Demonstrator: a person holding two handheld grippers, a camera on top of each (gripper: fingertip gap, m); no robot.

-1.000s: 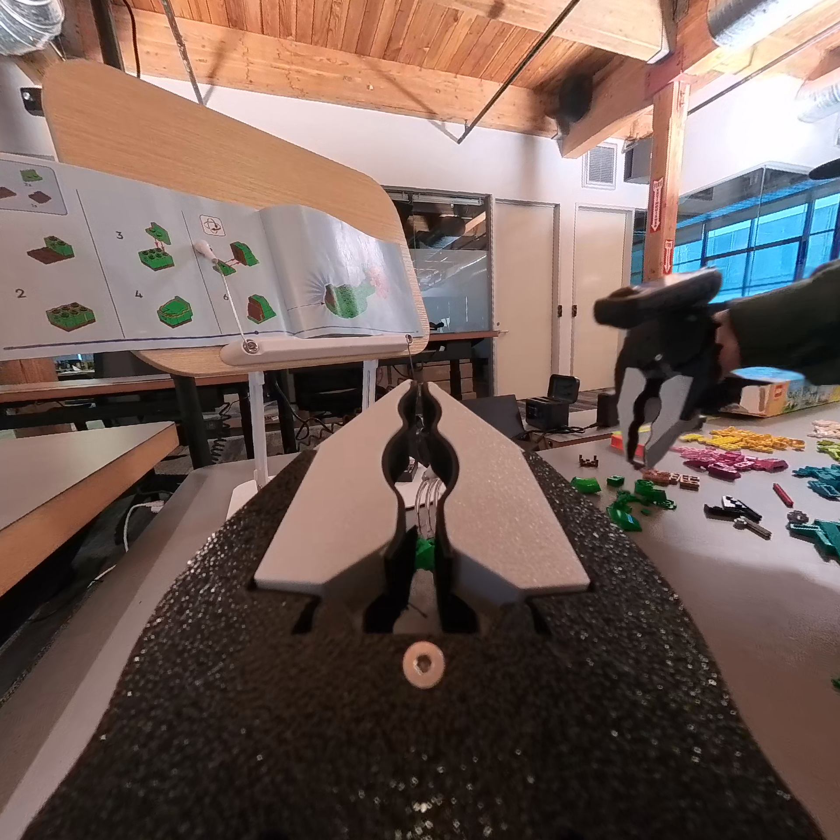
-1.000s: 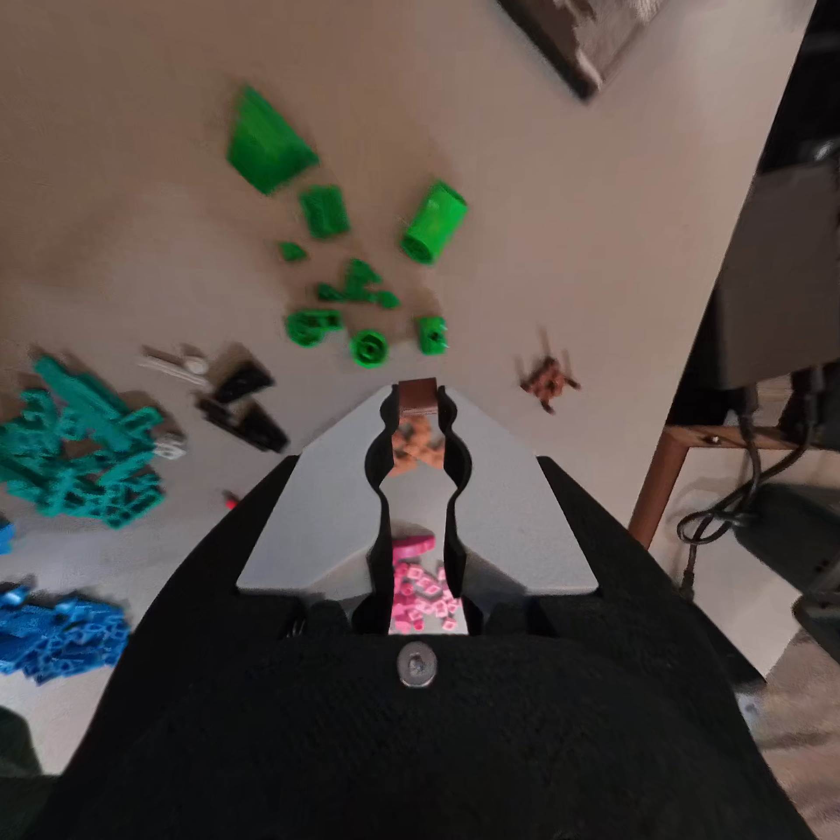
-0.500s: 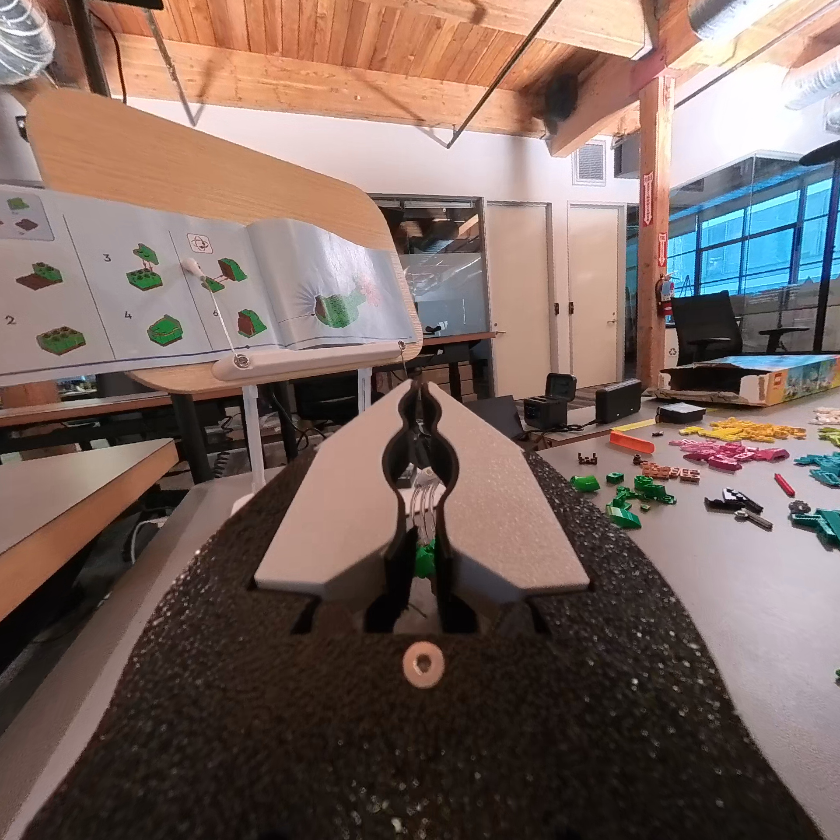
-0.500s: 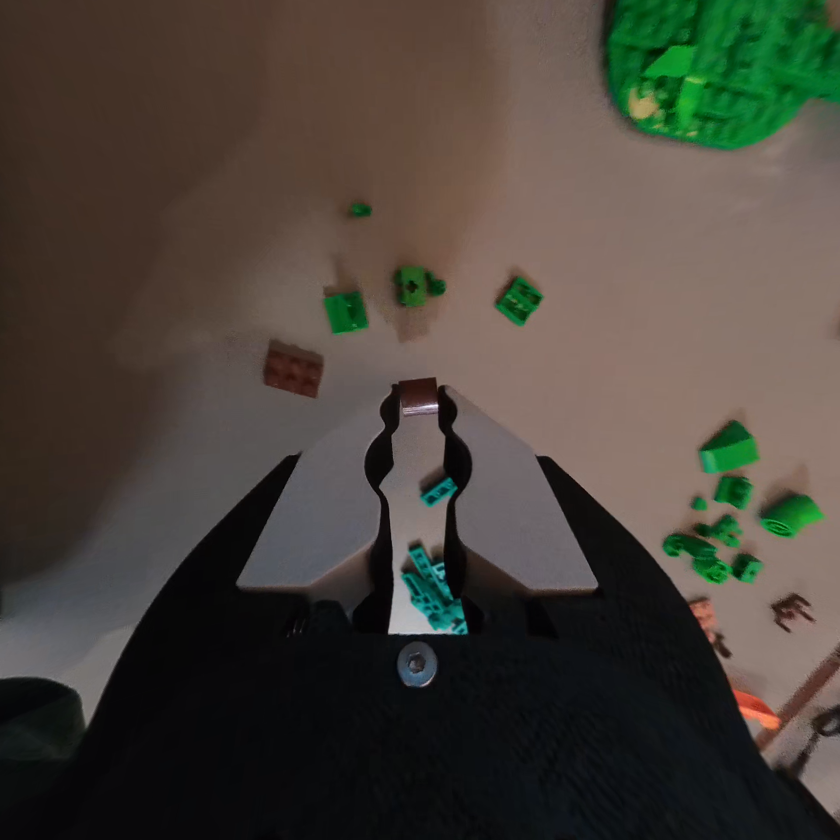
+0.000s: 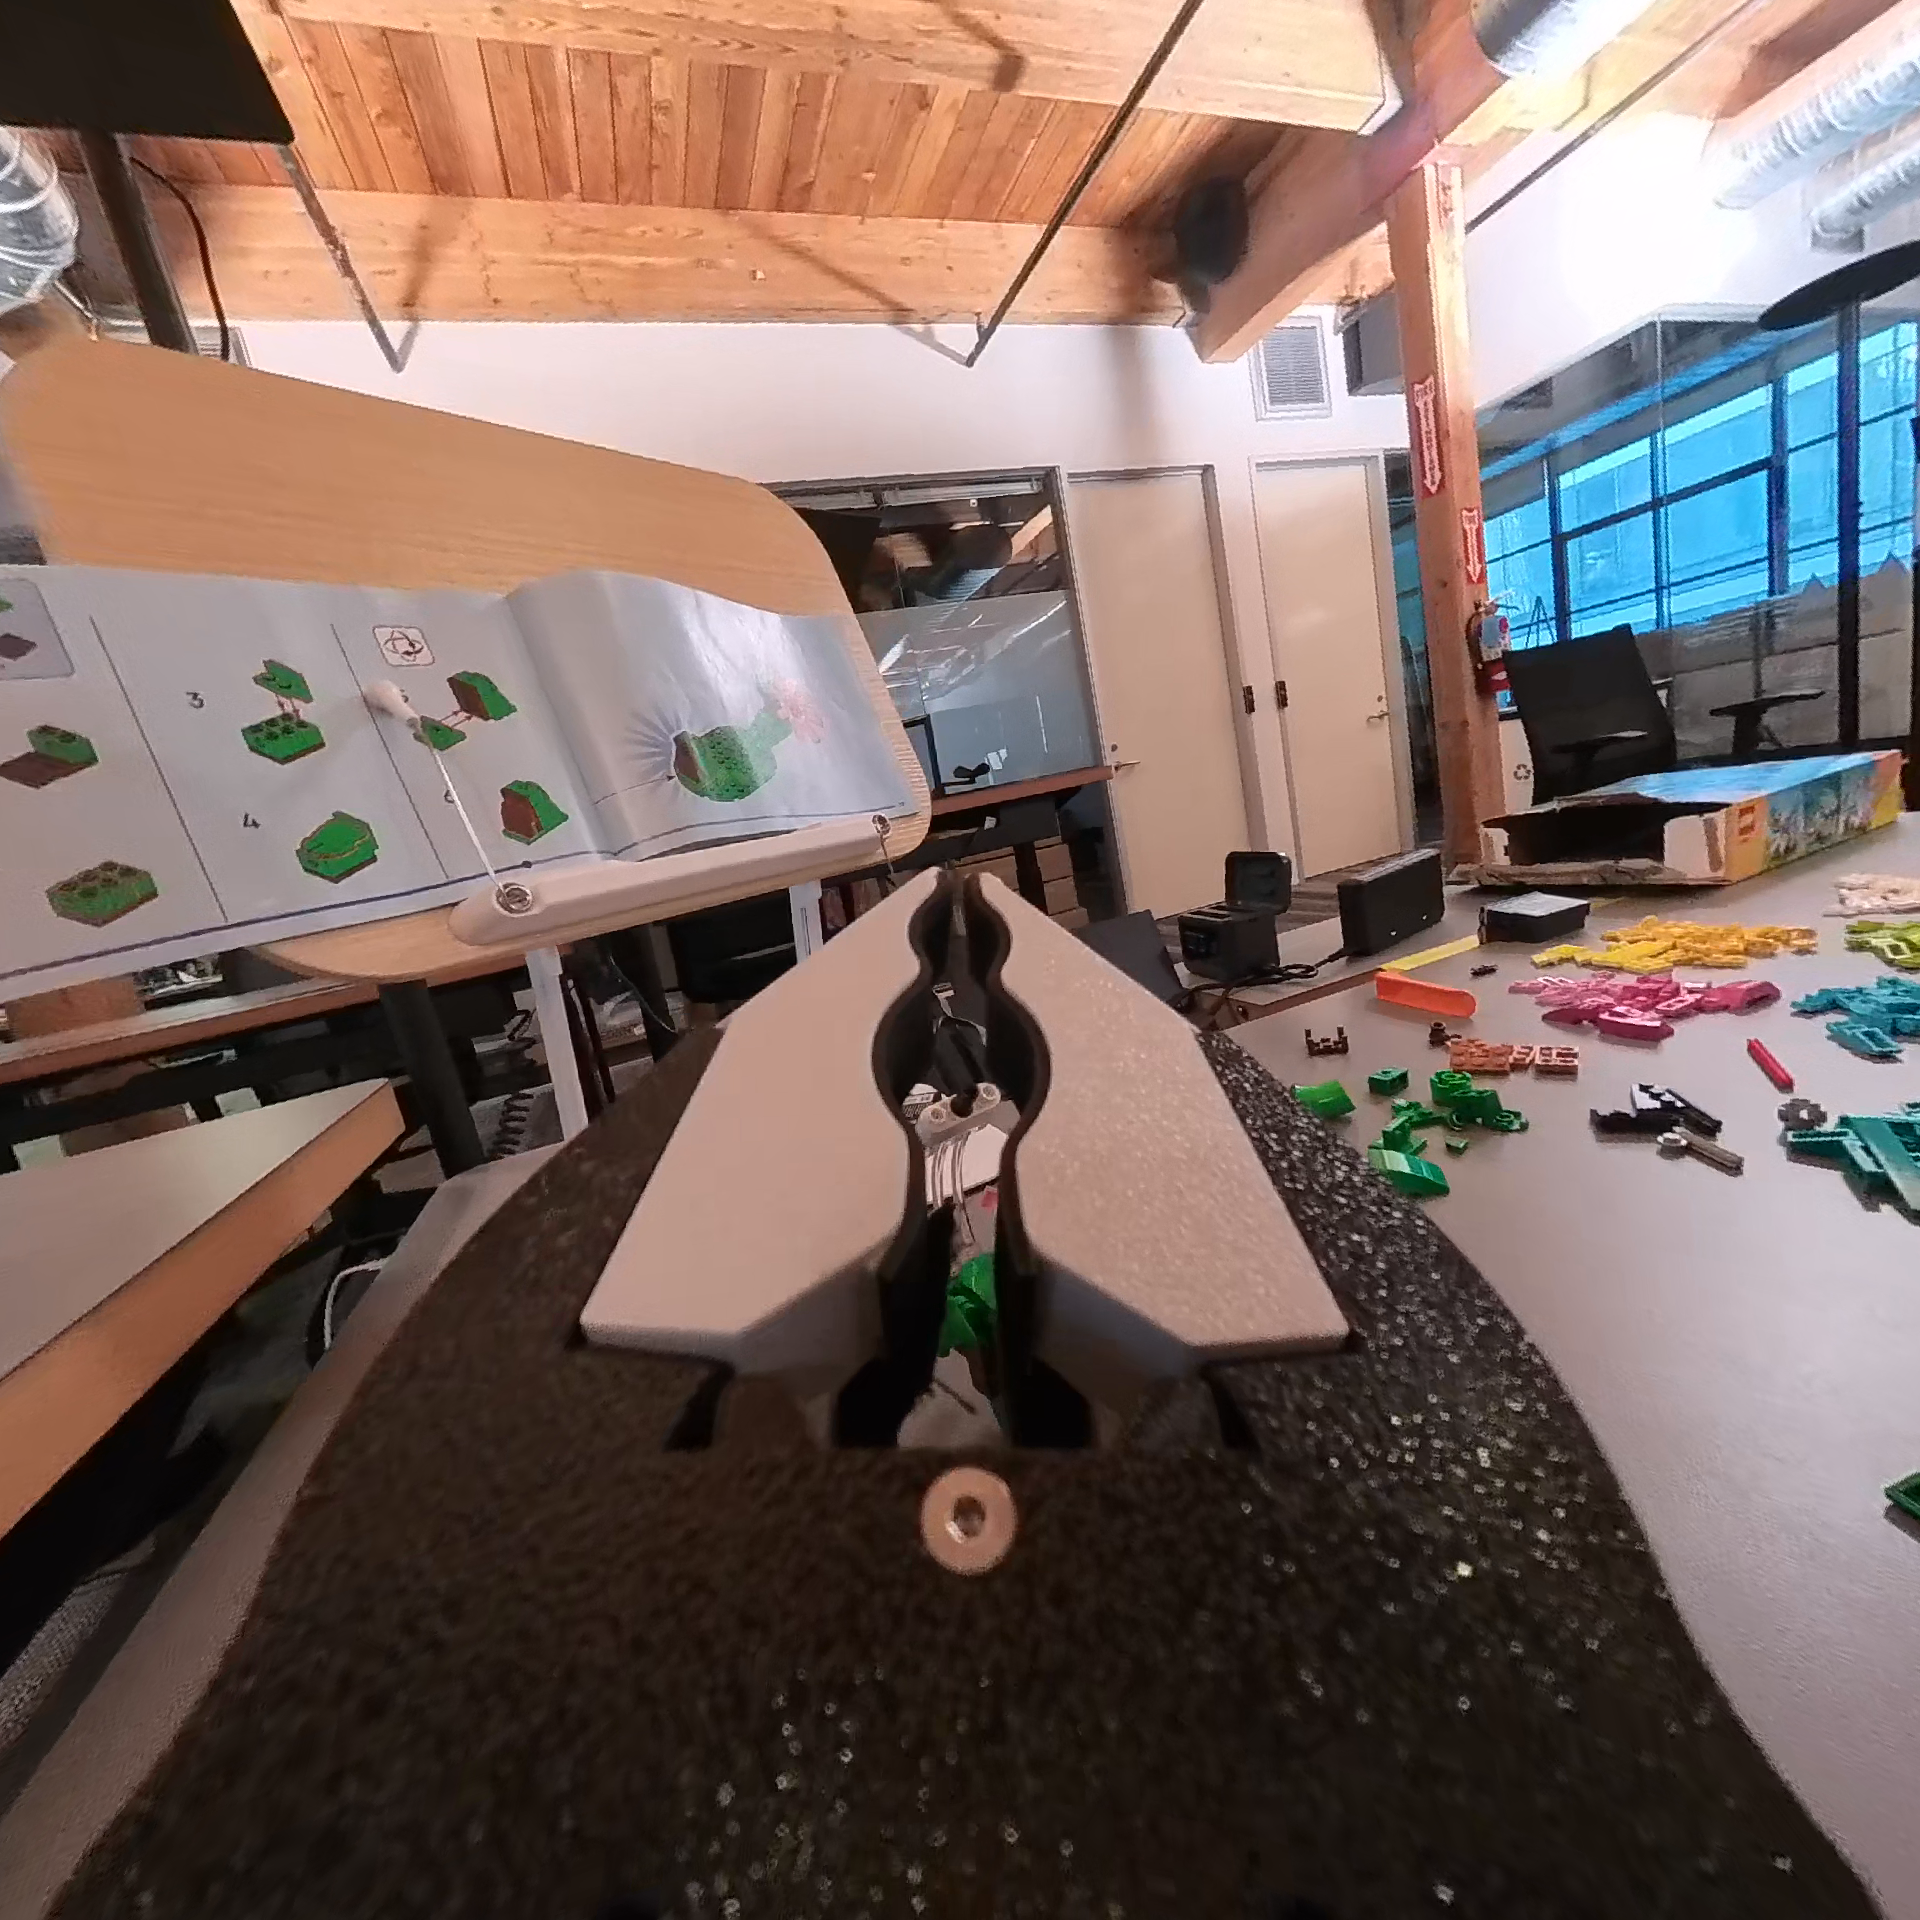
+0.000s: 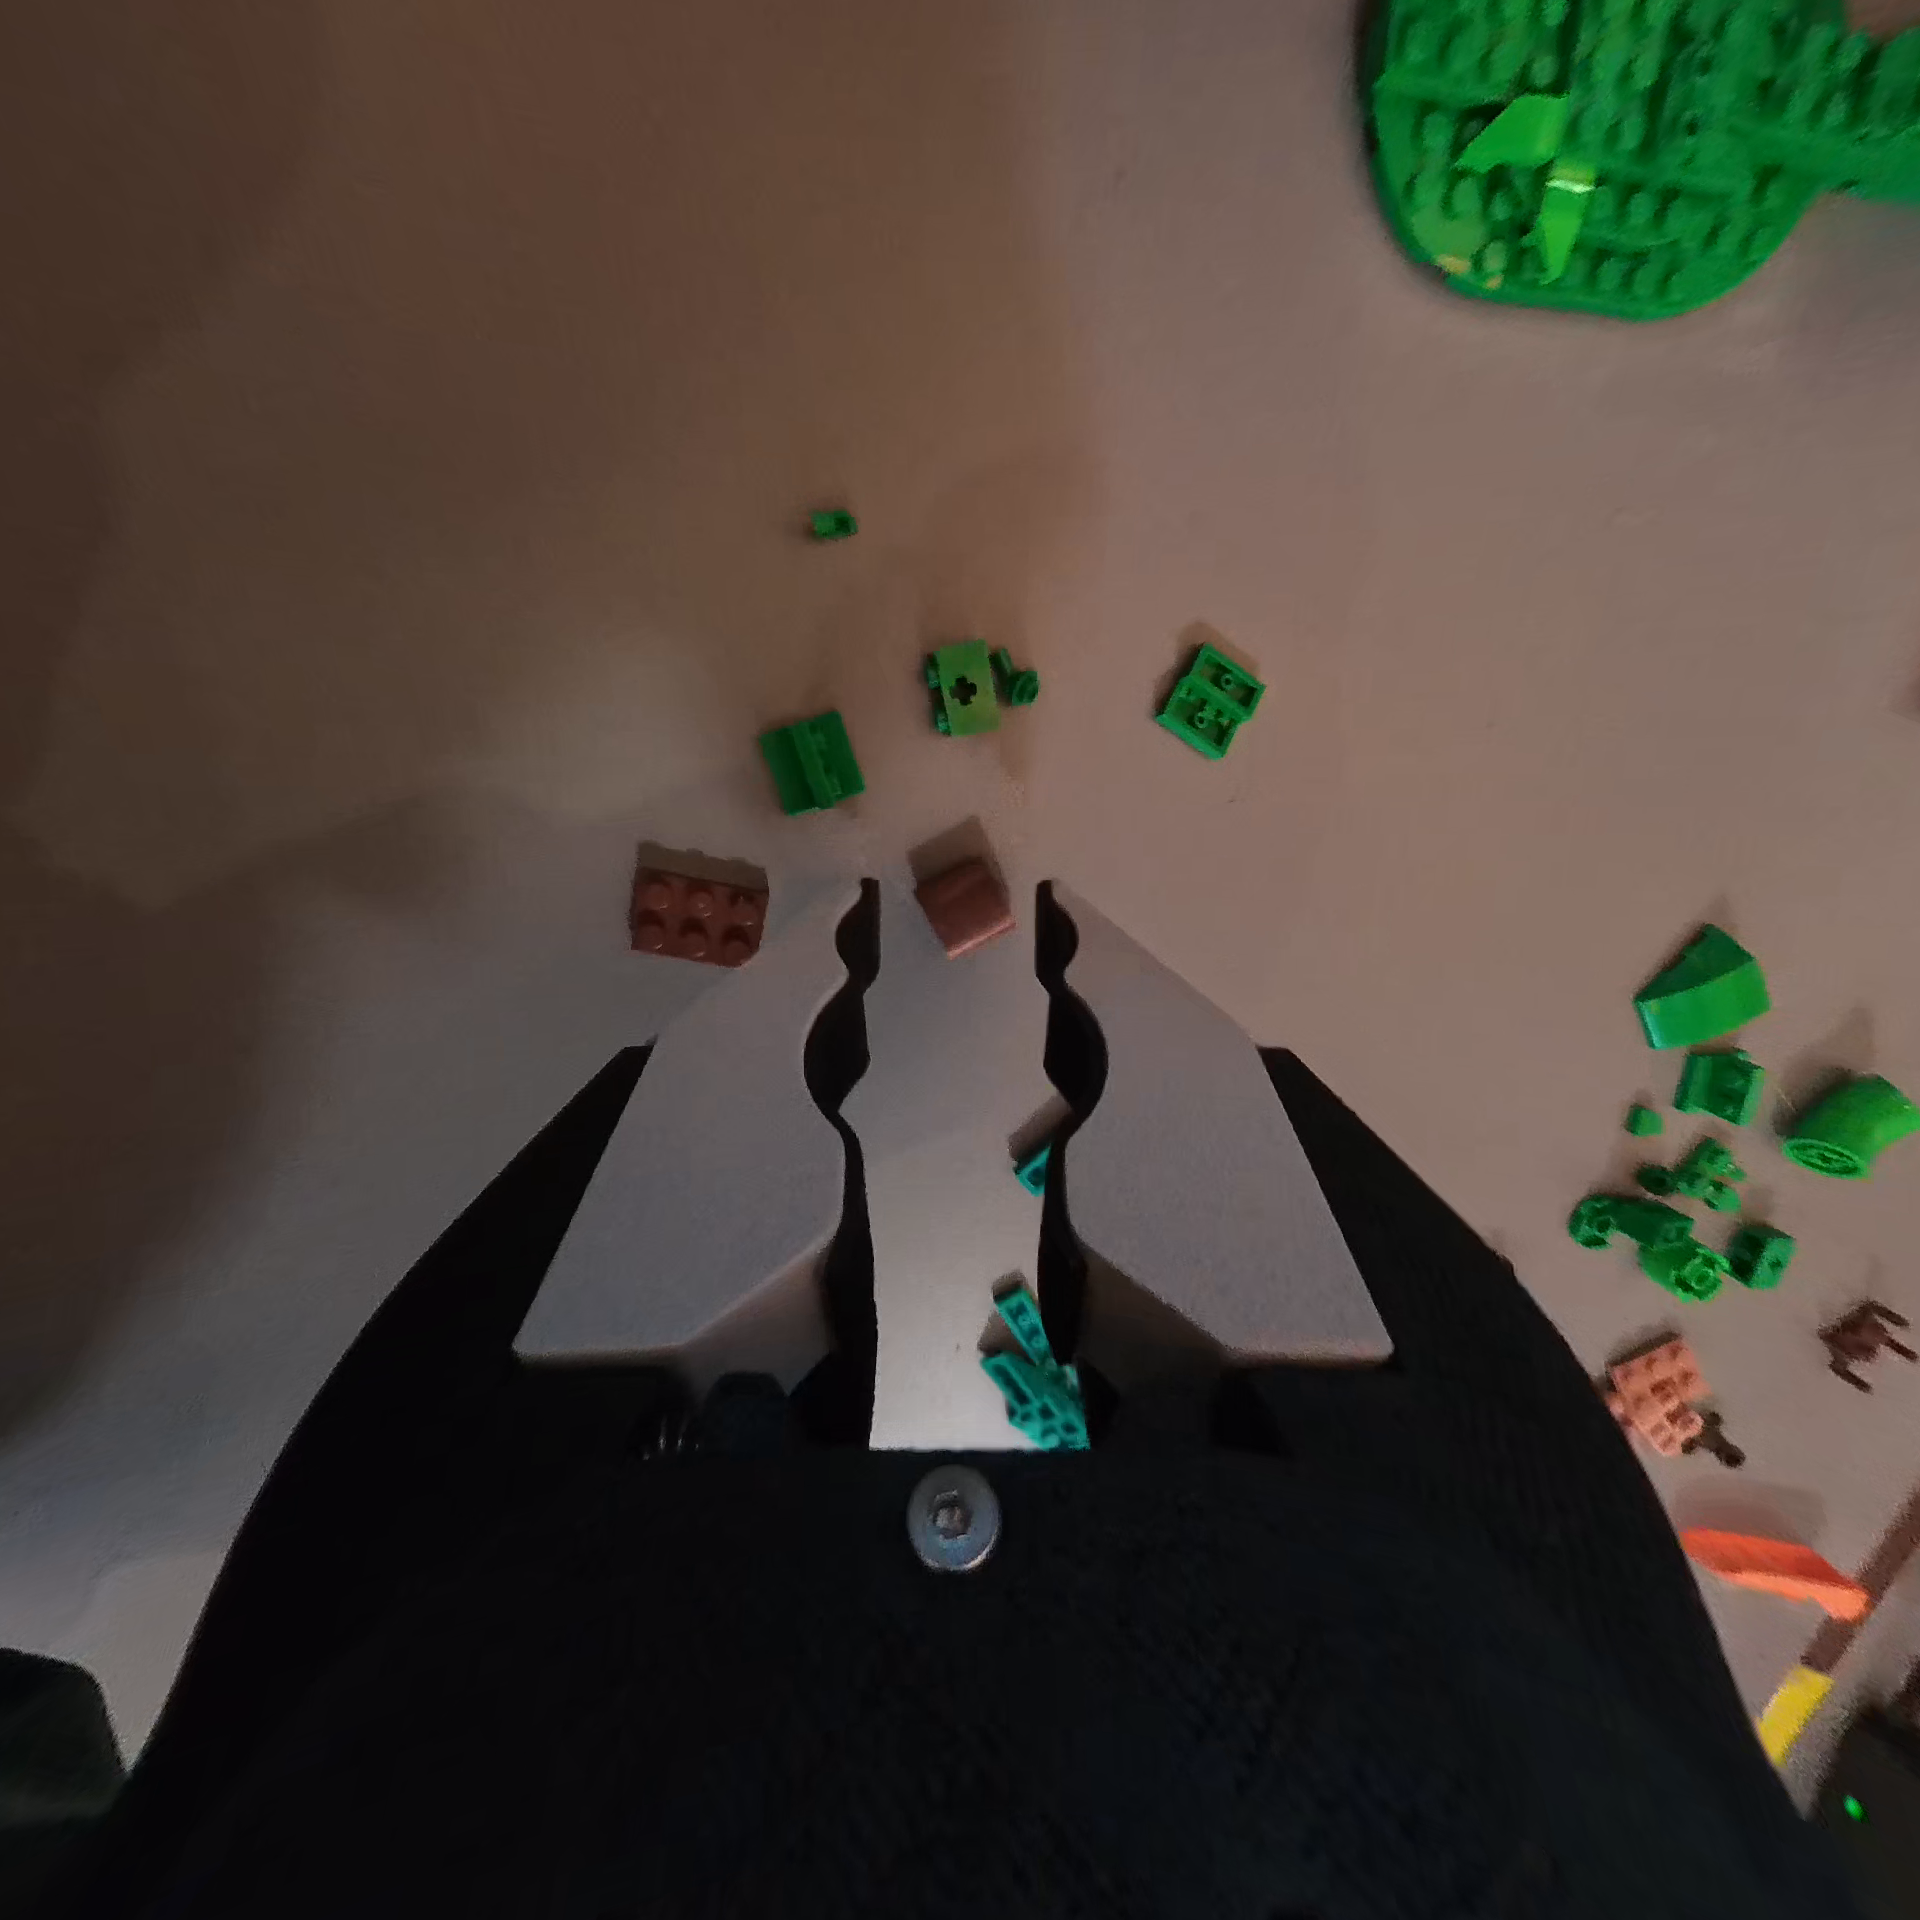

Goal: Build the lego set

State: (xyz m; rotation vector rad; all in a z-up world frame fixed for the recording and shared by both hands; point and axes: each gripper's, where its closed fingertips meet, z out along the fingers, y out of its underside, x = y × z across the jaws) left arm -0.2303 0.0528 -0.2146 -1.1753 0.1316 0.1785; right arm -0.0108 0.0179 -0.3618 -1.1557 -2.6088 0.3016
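Observation:
In the right wrist view my right gripper (image 6: 956, 894) is open above the table. A small brown curved brick (image 6: 961, 902) lies free on the table between its fingertips. A brown six-stud brick (image 6: 694, 914) lies just left of it. Three green bricks (image 6: 810, 761) lie beyond. A large green built base (image 6: 1621, 145) is at the top right. In the left wrist view my left gripper (image 5: 958, 881) is shut and empty, held level and pointed at the open instruction booklet (image 5: 416, 748) on a wooden stand.
Sorted piles lie on the grey table (image 5: 1662, 1299) to the right: green pieces (image 5: 1423, 1117), pink (image 5: 1642, 1003), yellow (image 5: 1704, 940), teal (image 5: 1870, 1013). The set's box (image 5: 1704, 821) lies at the far edge. An orange separator tool (image 5: 1423, 995) lies near the table's edge. One gripper's finger ends stand about 25 cm off the other's. Both grippers' tips are roughly 15 cm from the large green built base (image 6: 1621, 145).
My right gripper has carried the small brown brick from the piles to beside the six-stud brick, then opened and let it go. It has left the left wrist view.

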